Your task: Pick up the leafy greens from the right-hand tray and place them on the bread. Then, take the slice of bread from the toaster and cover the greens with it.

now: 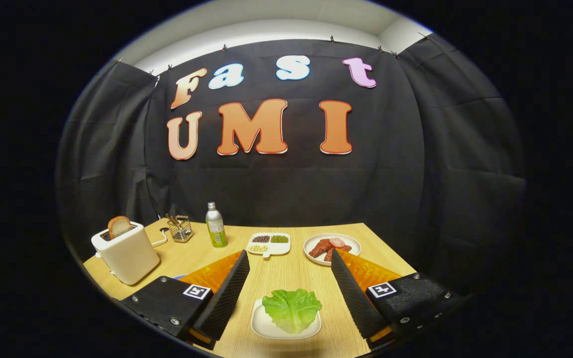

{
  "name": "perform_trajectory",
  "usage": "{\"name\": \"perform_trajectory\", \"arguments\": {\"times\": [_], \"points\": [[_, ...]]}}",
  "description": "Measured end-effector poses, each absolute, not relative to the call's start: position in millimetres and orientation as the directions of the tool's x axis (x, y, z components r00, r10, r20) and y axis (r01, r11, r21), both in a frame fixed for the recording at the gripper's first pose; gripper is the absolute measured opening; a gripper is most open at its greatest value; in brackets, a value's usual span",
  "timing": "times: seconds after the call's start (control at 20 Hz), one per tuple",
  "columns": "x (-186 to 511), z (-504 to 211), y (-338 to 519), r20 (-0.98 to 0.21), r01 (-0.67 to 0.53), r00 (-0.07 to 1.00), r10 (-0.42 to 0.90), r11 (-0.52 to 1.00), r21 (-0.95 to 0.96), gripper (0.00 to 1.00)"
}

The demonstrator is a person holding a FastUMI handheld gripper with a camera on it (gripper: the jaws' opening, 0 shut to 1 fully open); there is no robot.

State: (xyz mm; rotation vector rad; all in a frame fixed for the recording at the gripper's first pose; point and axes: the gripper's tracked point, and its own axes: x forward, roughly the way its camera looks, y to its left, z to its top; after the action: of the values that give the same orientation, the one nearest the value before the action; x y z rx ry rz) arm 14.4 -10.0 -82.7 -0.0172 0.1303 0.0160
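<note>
Stood at the first step of the task: nothing picked up yet. Held the gripper wide open and empty above the near part of the worktop, with the lettuce leaf lying between the two fingers and touched by neither. Rested, that leaf, on a small white tray close to the near edge. Could not see clearly the bread meant to receive the greens; perhaps hidden behind the left finger, but impossible to say.

Kept the toaster at the left edge of the worktop, with a slice of bread standing up out of its slot, untouched. Farther back, near the far edge: a small wire basket, a bottle, a divided dish of grains, and a plate of sausage and ham.

Judged the next move as this: to lower the gripper straight down over the leaf, then to close gently on the raised middle of it, not on the tray rim. Seemed a thin, soft thing, so likely to slip or fold if pinched only at the edge.
</note>
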Motion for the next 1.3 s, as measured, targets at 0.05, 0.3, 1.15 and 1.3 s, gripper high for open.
{"name": "perform_trajectory", "arguments": {"times": [0.05, 0.3, 1.15, 1.3], "points": [[16, -90, -9, -0.142, -0.026, 0.990, 0.023, 0.999, -0.020, 0.99], [26, -126, -3, -0.212, -0.066, 0.976, 0.056, 0.997, -0.037, 0.99], [48, -237, -10, -0.473, -0.121, 0.878, 0.071, 0.990, -0.076, 0.99], [51, -250, -11, -0.498, -0.126, 0.865, 0.067, 0.988, -0.085, 1.00]]}}
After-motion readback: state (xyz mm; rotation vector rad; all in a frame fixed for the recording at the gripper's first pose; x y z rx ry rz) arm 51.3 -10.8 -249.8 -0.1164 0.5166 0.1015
